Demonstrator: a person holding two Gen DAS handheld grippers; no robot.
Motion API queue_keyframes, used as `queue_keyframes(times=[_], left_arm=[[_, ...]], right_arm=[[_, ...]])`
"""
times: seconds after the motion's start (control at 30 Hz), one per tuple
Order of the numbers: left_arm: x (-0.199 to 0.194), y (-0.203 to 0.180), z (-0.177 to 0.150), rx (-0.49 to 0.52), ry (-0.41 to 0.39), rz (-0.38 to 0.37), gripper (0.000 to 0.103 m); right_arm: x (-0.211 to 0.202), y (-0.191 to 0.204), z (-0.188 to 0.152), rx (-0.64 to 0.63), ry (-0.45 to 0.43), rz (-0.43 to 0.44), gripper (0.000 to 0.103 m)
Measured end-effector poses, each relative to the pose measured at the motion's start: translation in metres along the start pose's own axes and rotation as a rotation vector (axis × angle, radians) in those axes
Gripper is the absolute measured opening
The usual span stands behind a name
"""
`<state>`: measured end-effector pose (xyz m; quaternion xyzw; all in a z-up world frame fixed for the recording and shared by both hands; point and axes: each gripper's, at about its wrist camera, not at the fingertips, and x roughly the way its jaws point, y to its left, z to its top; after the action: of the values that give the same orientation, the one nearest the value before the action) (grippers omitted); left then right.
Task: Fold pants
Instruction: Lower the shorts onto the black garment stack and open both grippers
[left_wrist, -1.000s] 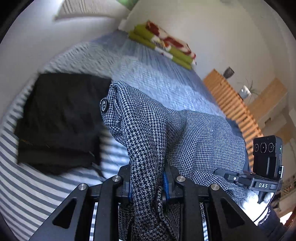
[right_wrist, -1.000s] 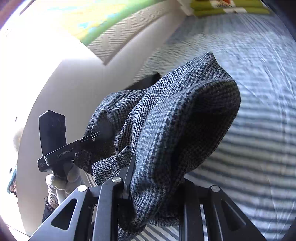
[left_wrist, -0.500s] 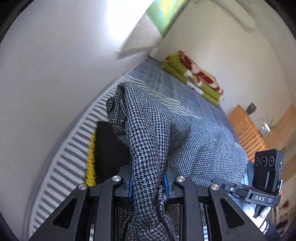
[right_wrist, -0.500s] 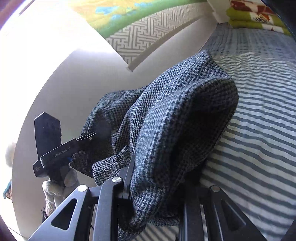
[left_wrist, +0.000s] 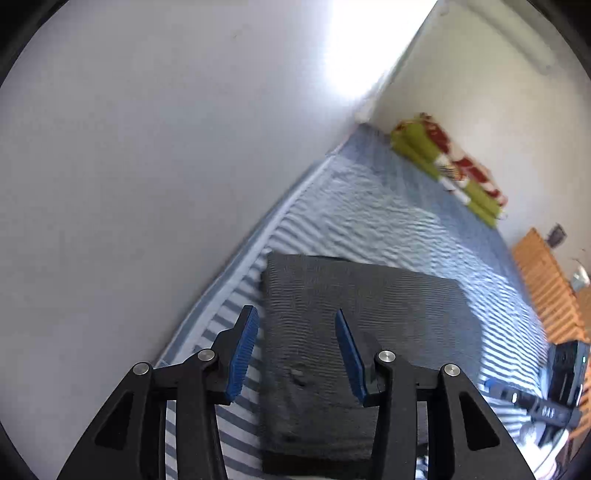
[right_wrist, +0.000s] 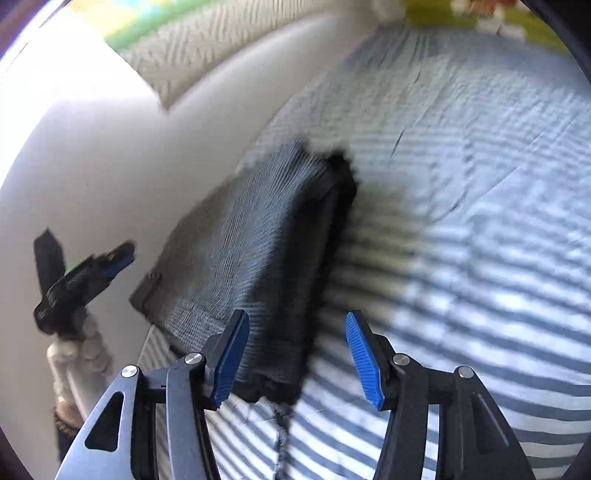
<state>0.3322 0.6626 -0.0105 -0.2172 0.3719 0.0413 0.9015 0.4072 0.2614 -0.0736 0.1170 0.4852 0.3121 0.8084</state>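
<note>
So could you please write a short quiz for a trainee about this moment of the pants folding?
1. True or false: the left gripper is clamping the pants.
2. Where do the pants lie? A on the striped bedsheet, beside the wall; B on the wooden slats; C on the green blanket.
3. Fill in: the pads of the right gripper are coloured ____.

Key: 1 false, jaws opening, nothing pressed; 2 A; 3 blue.
</note>
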Motion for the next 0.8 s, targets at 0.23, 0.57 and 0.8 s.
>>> queue_keyframes(times=[0.23, 0.57, 0.8], left_arm=[[0.009, -0.087, -0.042, 0.147, 0.098, -0.156, 0.047], [0.029, -0.130, -0.130, 0.252, 0.205, -0.089, 0.048], [-0.019, -0.139, -0.170, 0.172, 0.213, -0.079, 0.048]], right_arm=[[-0.007, 0.066, 0.008, -0.172, -0.092, 0.022, 0.051], [0.059, 0.029, -0.013, -0.057, 0.095, -0.114, 0.048], [-0.005, 0.031, -0.055, -0.140, 0.149, -0.215, 0.048]])
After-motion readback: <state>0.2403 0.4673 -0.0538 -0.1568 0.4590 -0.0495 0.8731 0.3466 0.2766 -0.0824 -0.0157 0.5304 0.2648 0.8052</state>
